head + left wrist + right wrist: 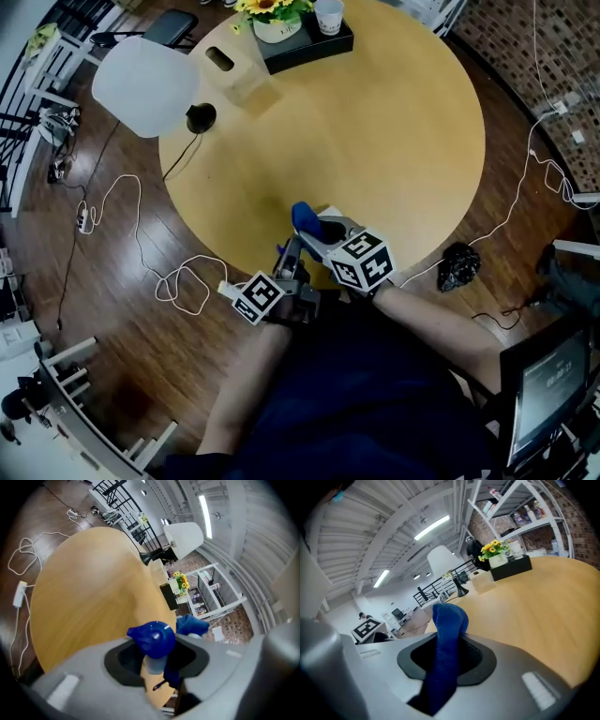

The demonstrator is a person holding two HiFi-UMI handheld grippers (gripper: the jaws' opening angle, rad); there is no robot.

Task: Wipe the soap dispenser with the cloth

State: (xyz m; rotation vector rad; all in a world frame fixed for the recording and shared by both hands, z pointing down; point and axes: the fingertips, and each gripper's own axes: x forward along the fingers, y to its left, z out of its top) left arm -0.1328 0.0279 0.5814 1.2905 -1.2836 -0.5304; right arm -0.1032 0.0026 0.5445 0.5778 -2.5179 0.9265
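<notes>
The soap dispenser (153, 639) sits between the jaws of the left gripper (154, 663). They are closed tight on its pale neck, just under the glossy blue pump head, whose spout points to the left in the left gripper view. The bottle's lower part is hidden behind the gripper's grey body, so whether it rests on the counter (375, 141) cannot be told. In the head view both grippers meet over the near edge of the round wooden counter, right in front of the person's lap.

The cloth (449, 634), a deep blue towelling, is clamped in the jaws of the right gripper (447, 660). It rises above them in a rounded fold and trails down out of the opening below. In the left gripper view the same cloth shows just beyond the pump head, close to it; contact cannot be made out.

Each gripper carries its marker cube, the left one (258, 297) lower and nearer the person, the right one (361, 261) just beside it over the counter's edge.

On the far side of the counter stand a black tray (314, 47) with a pot of sunflowers (275, 14) and a white cup (329, 16), a wooden tissue box (234, 70) beside it, and a lamp (141, 84) with a white shade at the left rim. White cables (178, 281) loop over the dark wooden floor (112, 319), and a crumpled black bag (459, 265) lies to the right.
</notes>
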